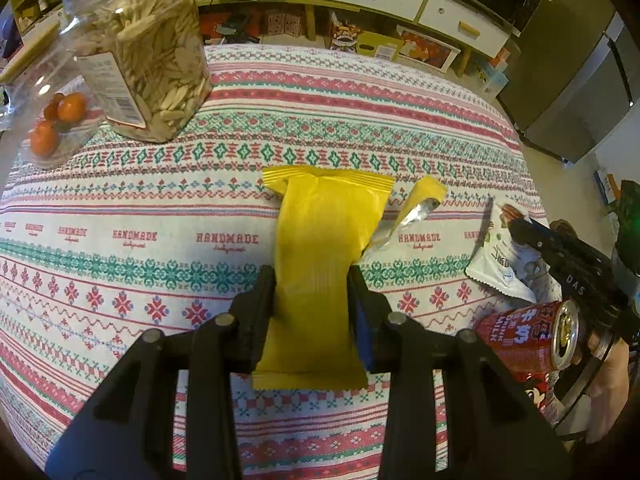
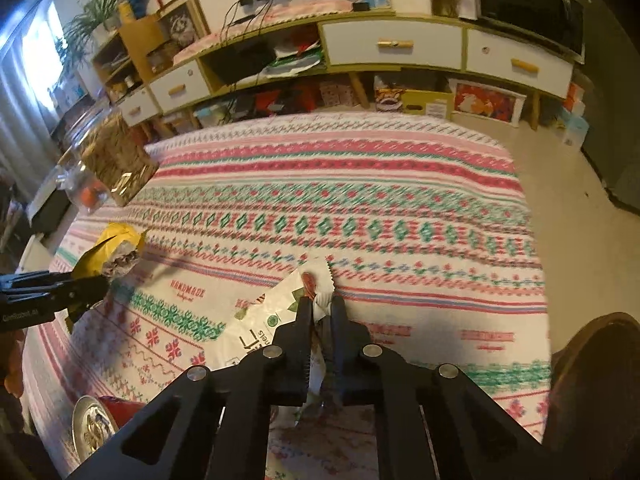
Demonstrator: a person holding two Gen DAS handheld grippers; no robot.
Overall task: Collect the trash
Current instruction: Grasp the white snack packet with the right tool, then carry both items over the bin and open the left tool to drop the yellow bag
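Gripping a yellow wrapper (image 1: 324, 248) above the patterned tablecloth (image 1: 160, 200), the left gripper (image 1: 312, 280) is clamped on it; the right gripper (image 2: 322, 308) pinches a white wrapper (image 2: 264, 320) beside a red can (image 1: 524, 340).

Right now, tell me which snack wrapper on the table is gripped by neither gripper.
The small torn yellow wrapper with its silver inside showing. It lies loose, while the big yellow wrapper and the white wrapper are each clamped.
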